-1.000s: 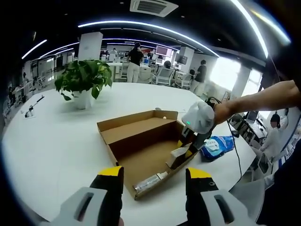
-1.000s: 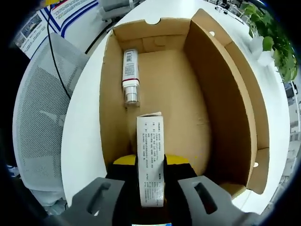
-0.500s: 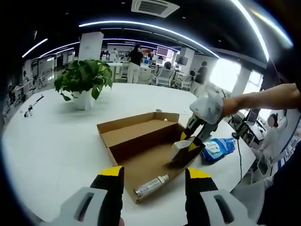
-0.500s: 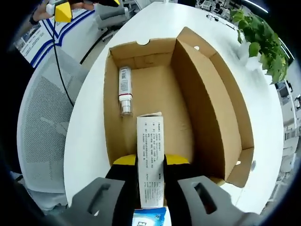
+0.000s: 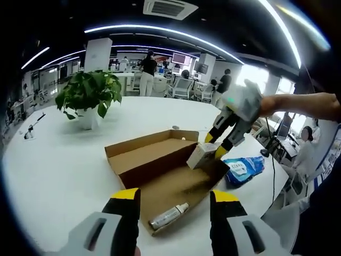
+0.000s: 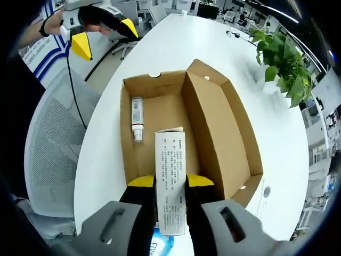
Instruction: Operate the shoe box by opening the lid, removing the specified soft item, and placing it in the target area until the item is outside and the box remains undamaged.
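Left gripper [image 5: 173, 205]: jaws apart, empty, near the shoe box [image 5: 160, 165]. Tube [image 5: 168, 215]: lies on the box floor. Right gripper [image 6: 170, 184]: clamped on the small white carton [image 6: 170, 186], held above the box; likely light, crushable, best pinched across flat faces.

Each grey hand-held gripper [image 5: 173, 210] has black jaws capped with yellow tips.

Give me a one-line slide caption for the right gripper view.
Right gripper lifts a small white carton above the open shoe box.
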### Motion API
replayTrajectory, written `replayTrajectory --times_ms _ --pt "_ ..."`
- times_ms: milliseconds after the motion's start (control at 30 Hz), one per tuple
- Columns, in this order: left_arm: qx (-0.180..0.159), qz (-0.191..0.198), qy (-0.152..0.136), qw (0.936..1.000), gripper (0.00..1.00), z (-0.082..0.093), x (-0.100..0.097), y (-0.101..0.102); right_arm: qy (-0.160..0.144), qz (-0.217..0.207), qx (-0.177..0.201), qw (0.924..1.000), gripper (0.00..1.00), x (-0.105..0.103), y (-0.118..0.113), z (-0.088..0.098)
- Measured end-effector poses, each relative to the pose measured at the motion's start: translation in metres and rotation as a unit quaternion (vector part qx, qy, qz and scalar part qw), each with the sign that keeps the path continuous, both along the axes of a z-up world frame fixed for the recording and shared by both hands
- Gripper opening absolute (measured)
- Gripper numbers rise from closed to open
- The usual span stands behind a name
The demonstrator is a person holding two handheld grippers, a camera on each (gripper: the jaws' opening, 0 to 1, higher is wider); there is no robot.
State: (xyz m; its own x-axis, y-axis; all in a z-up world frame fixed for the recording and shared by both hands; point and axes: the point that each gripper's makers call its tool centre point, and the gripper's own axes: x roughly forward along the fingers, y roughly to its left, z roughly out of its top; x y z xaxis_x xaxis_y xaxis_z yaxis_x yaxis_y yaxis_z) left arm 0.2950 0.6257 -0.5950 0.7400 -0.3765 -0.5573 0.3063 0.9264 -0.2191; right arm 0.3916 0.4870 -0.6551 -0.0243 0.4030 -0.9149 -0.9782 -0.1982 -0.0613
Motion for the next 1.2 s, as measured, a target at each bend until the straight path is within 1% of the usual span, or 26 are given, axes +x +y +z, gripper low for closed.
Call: replayTrajectory --times_ms 167,300,467,567,700,833,1000,1033,1067,1200 --pt "-0.001 -0.010 -0.003 0.9999 0.53 0.004 0.001 -0.012 -0.009 -0.001 -0.002 1.0000 0.18 0.000 -0.011 0.010" --pt "-0.005 -0.017 -0.004 0.9998 0.53 0.005 0.004 -0.019 -0.012 -0.007 -0.006 0.9999 0.18 0.003 -0.023 0.013" --pt "-0.006 -0.026 -0.007 0.9996 0.53 0.009 0.006 -0.029 -0.019 -0.021 -0.012 0.9995 0.18 0.007 -0.045 0.021" --pt "-0.006 -0.031 -0.008 0.9995 0.53 0.010 0.007 -0.034 -0.023 -0.031 -0.015 0.9992 0.18 0.010 -0.058 0.022" --pt "-0.004 -0.043 -0.010 0.9990 0.53 0.013 0.007 -0.046 -0.023 -0.049 -0.021 0.9983 0.18 0.010 -0.084 0.020" --pt "-0.002 -0.052 -0.009 0.9986 0.53 0.014 0.007 -0.058 -0.018 -0.068 -0.029 0.9971 0.18 0.006 -0.111 0.012" --pt "0.003 -0.072 -0.007 0.9974 0.53 0.014 0.007 -0.077 -0.015 -0.094 -0.033 0.9950 0.18 0.002 -0.145 0.005" --pt "0.004 -0.075 -0.007 0.9971 0.53 0.014 0.007 -0.081 -0.014 -0.100 -0.035 0.9942 0.18 0.000 -0.154 0.003" --pt "0.004 -0.080 -0.006 0.9968 0.53 0.014 0.008 -0.085 -0.014 -0.103 -0.035 0.9940 0.18 0.000 -0.157 0.003" --pt "0.006 -0.094 -0.003 0.9955 0.53 0.013 0.010 -0.099 -0.012 -0.130 -0.040 0.9907 0.18 -0.007 -0.190 0.002"
